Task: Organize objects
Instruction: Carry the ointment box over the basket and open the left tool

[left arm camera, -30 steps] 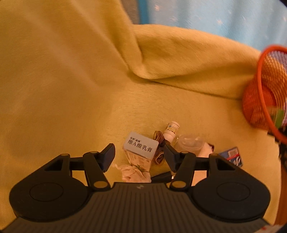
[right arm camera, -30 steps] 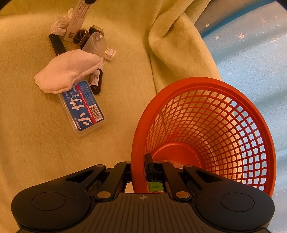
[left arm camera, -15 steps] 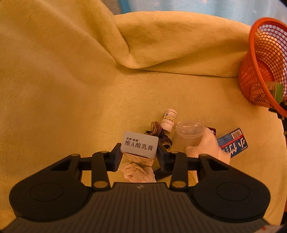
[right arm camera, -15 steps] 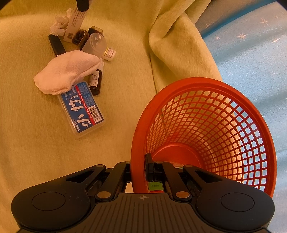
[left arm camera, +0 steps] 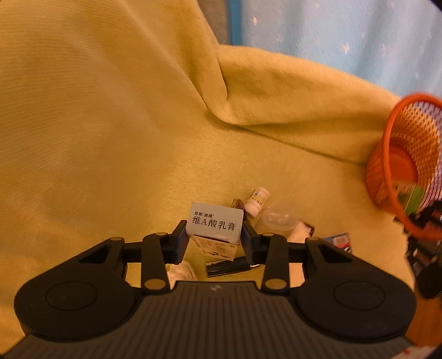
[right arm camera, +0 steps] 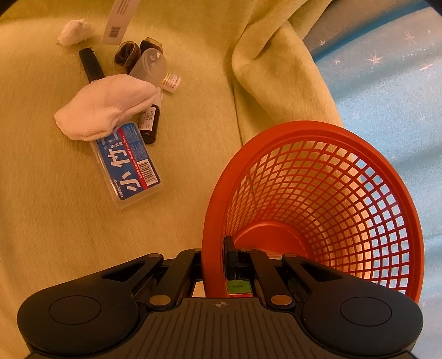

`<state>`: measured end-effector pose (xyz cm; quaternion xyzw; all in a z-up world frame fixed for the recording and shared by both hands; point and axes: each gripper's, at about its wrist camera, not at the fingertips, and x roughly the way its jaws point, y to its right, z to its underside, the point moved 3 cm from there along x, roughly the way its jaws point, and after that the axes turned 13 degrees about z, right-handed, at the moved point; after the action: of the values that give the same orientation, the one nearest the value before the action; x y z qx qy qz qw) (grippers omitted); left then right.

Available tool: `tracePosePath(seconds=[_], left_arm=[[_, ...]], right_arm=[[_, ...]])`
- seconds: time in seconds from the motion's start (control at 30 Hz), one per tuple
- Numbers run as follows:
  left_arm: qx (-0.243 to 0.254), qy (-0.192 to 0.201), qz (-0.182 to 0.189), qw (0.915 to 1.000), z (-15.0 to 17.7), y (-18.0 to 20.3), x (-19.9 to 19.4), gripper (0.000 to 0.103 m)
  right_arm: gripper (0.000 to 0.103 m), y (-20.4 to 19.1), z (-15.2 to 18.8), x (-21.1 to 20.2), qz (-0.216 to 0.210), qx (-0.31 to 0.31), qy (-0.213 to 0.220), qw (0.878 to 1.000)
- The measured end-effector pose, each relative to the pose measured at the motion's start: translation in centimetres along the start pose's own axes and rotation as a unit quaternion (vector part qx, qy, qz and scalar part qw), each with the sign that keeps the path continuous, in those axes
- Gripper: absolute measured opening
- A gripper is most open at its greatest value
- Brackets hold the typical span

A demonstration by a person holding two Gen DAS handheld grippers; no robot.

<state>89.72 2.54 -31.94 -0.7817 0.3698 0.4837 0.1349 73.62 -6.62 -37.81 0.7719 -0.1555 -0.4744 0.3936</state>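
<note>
My left gripper (left arm camera: pixel 215 233) is shut on a grey-blue ointment box (left arm camera: pixel 214 223), held above the yellow blanket; the same box (right arm camera: pixel 120 20) shows at the top of the right wrist view. My right gripper (right arm camera: pixel 218 261) is shut on the rim of the orange mesh basket (right arm camera: pixel 317 210), which is tipped on its side. A green item (right arm camera: pixel 239 287) lies inside the basket by the fingers. On the blanket lie a blue floss-pick case (right arm camera: pixel 128 163), a white cloth (right arm camera: pixel 106 106), a brown vial (right arm camera: pixel 150 125), a clear cup (right arm camera: pixel 150 65) and a black stick (right arm camera: pixel 91 65).
A crumpled tissue (right arm camera: pixel 74 31), brown hair ties (right arm camera: pixel 132 49) and a small white bottle (left arm camera: pixel 258 201) lie in the pile. The yellow blanket (left arm camera: pixel 110 138) has a thick fold (right arm camera: pixel 273 69) beside the basket. Light blue starred bedding (right arm camera: pixel 386 69) lies beyond.
My left gripper shut on the ointment box and lifted it off the pile, uncovering the tissue and black stick. The right gripper stayed clamped on the basket rim.
</note>
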Motion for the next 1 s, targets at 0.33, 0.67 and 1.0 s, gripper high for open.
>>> tracePosePath(seconds=[0.33,0.67,1.0], left_arm=[[-0.032,0.035,0.038,0.9981,-1.2,2.4,-4.3,0.034],[-0.027,0.060,0.114,0.9913,-3.8,7.9,-5.6,0.034],[-0.019,0.070,0.164,0.9838,-6.1,12.0,-4.9,0.034]], right_arm=[[0.000,-0.1,0.2,-0.1,0.001,-0.008,0.004,1.000],[0.000,-0.1,0.3,-0.1,0.000,-0.010,0.003,1.000],[0.000,-0.1,0.3,-0.1,0.000,-0.010,0.003,1.000]])
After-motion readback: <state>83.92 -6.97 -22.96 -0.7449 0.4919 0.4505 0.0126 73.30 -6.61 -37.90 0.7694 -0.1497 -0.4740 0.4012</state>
